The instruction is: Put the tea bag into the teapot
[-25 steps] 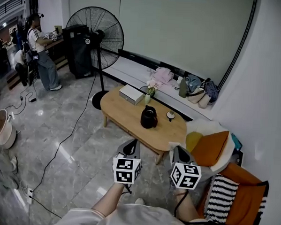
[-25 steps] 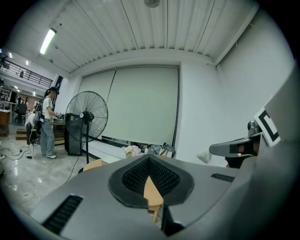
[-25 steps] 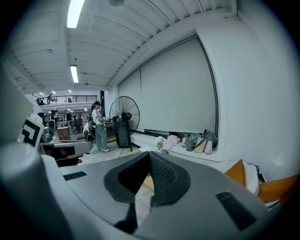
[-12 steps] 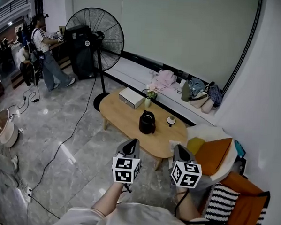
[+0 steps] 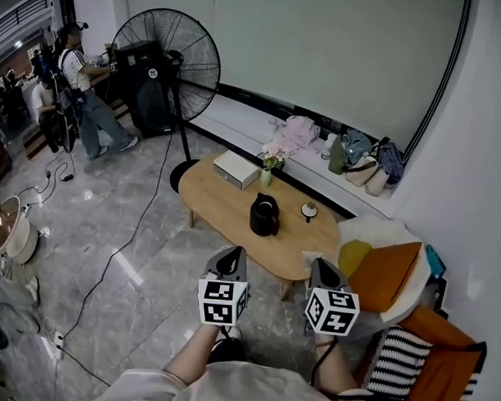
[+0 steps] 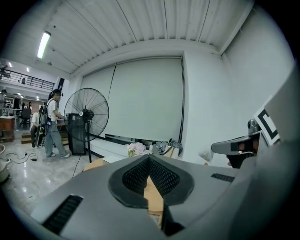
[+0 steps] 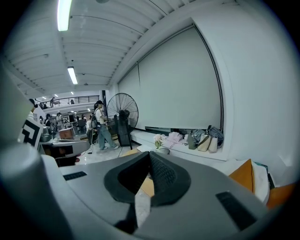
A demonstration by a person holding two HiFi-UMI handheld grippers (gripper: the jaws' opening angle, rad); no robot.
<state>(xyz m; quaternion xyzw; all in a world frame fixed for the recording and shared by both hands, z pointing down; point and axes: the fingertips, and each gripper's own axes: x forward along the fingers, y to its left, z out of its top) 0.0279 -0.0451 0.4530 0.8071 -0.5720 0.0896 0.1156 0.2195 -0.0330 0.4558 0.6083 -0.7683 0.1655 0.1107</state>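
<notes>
"Started yet?"
"No: the left gripper and right gripper are pressed together, empty, well apart from the teapot on the table."
"And the tea bag?"
"Maybe on that small dish beside it; too small to tell."

Black teapot, light wood table, black fan, grey marbled floor. Orange cushion; striped cushion is black/white.
</notes>
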